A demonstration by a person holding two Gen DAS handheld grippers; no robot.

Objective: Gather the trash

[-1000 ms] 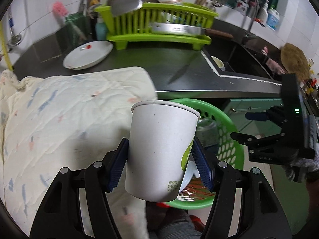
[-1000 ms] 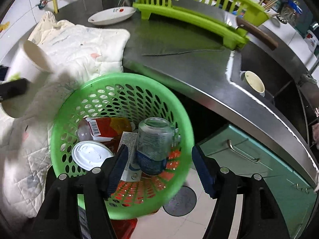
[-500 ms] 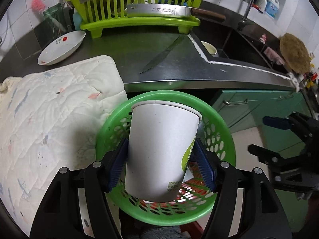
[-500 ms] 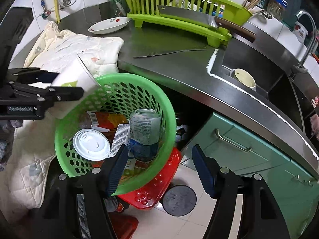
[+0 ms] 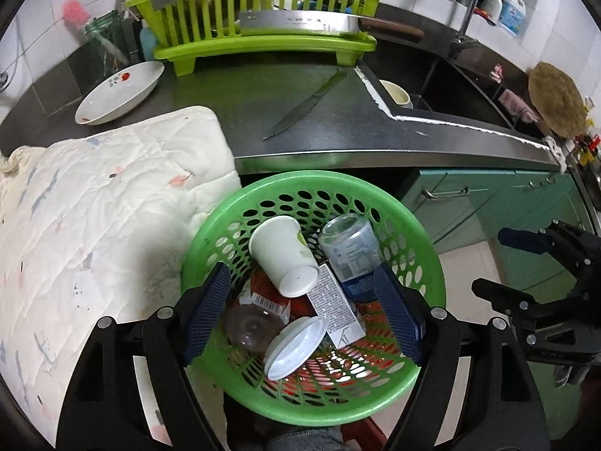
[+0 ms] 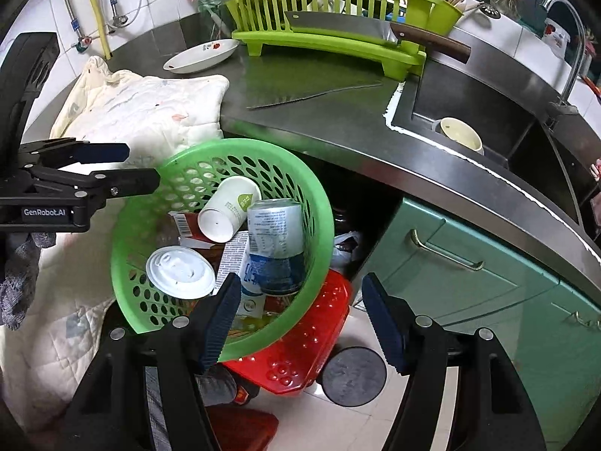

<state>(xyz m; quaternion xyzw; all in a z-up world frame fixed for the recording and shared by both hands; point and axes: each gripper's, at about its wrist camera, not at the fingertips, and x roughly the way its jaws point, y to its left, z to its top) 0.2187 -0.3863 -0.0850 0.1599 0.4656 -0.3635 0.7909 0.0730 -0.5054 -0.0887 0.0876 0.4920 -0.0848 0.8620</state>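
Two grippers are in view above a green basket (image 5: pixel 424 259) that sits below the counter (image 5: pixel 338 127) edge. Left gripper (image 5: pixel 300 315): jaws have just been opening and now stand wide apart with nothing between the pads. The paper cup (image 5: pixel 283 255) lies tilted inside the basket, mouth up toward the counter, base resting against a carton (image 5: pixel 336 310). Beside the cup lies a can (image 5: pixel 351 248), also inside the basket. A white lid (image 5: pixel 295 347) and a red wrapper (image 5: pixel 263 295) lie lower in the same basket.

Right gripper (image 6: pixel 300 319): jaws apart, empty, hovering over the basket's near rim and a red basket (image 6: pixel 300 353) underneath it.

On the counter: a quilted cloth (image 5: pixel 97 203) hanging over the edge and touching the basket, a knife (image 5: pixel 306 103), a white dish (image 5: pixel 120 92), and a green rack (image 5: pixel 263 26) with a cleaver (image 5: pixel 300 22) resting across it. A mug (image 6: pixel 460 139) stands in the sink.
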